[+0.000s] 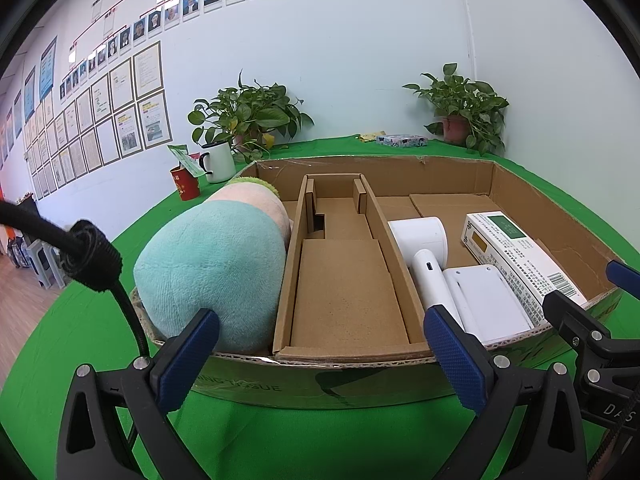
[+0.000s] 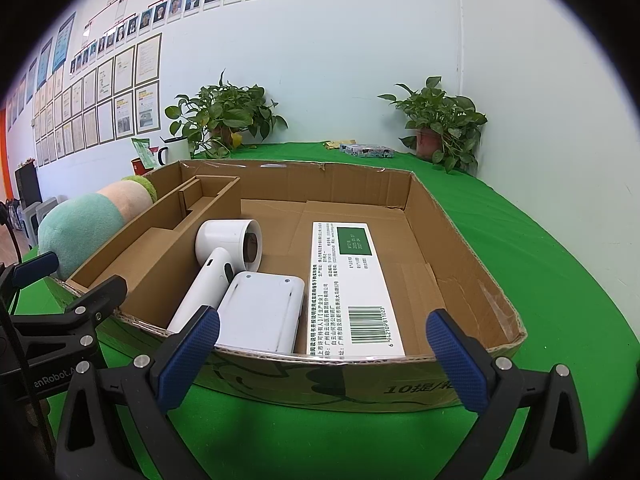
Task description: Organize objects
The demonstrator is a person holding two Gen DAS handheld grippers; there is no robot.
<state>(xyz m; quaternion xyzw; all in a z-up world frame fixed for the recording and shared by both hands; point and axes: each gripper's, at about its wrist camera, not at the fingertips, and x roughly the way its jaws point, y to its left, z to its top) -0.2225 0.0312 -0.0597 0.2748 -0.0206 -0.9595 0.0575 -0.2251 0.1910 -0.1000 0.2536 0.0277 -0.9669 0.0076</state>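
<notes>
A shallow cardboard box lies on the green table. In its left part lies a plush toy, mint, pink and green. A cardboard insert fills the middle. To the right lie a white hair dryer, a white flat device and a white medicine carton. My left gripper is open and empty before the box's near wall. My right gripper is open and empty there too; it also shows in the left wrist view.
Behind the box stand a white mug, a red cup and two potted plants. A small patterned box lies at the back. The table's green cloth drops off at left and right.
</notes>
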